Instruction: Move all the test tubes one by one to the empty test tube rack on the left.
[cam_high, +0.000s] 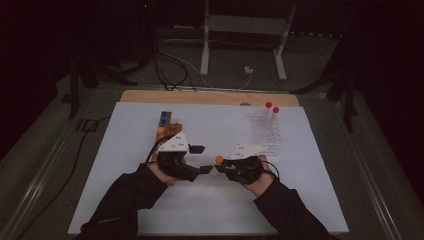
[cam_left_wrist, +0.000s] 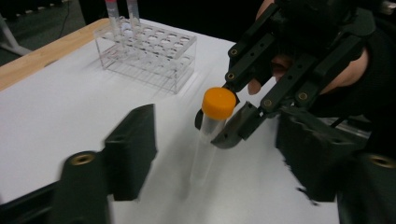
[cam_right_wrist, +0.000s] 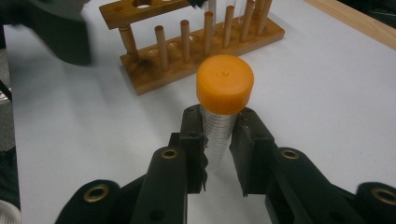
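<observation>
- While my right tool (cam_right_wrist: 218, 154) holds the orange-capped tube (cam_right_wrist: 219, 126) just under its cap, upright above the white tabletop (cam_high: 125, 200) between both hands, the grip looks thin, so the smooth plastic could slide down.
- My left tool (cam_left_wrist: 215, 158) stands wide open beside the tube; if it closes off-centre, it may knock the tube sideways.
- The clear rack (cam_left_wrist: 149, 56) and wooden rack (cam_right_wrist: 196, 51) stand well apart, so I think they are safe.
</observation>
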